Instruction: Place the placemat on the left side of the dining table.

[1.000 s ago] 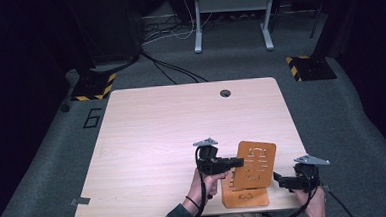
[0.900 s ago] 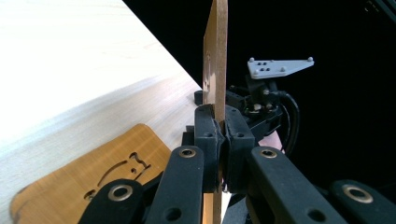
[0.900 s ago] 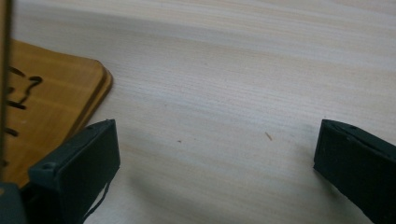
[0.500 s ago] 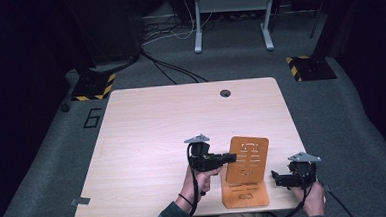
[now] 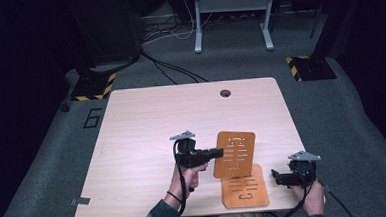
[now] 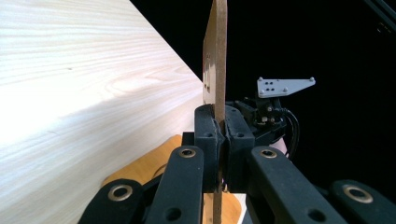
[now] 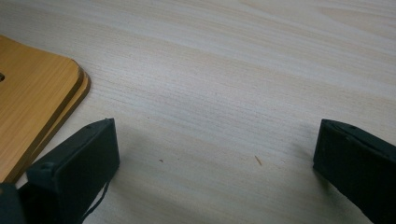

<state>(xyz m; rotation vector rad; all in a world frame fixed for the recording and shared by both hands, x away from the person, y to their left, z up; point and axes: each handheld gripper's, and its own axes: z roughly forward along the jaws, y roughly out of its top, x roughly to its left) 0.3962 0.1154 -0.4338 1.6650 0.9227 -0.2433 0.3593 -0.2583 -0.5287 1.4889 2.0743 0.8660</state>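
Note:
An orange wooden board with slots (image 5: 235,154) hangs upright above the table, and my left gripper (image 5: 218,152) is shut on its left edge. In the left gripper view the board (image 6: 215,70) stands edge-on, pinched between my left gripper's (image 6: 218,135) two pads. Flat on the table near the front edge lies a stack of similar orange boards (image 5: 245,187) (image 7: 32,102), two edges showing. My right gripper (image 5: 276,176) rests low to the right of the stack, pointing toward it. Its jaws (image 7: 215,154) stand wide apart over bare wood with nothing between them.
The light wooden table (image 5: 147,126) has a round cable hole (image 5: 225,93) at the back. A grey tape strip (image 5: 80,201) sits at the front left corner. Beyond the table are cables and stand legs (image 5: 231,21) on the dark floor.
The left gripper has carried the held board up and to the left, away from the stack, turning it more upright. The right gripper has hardly shifted.

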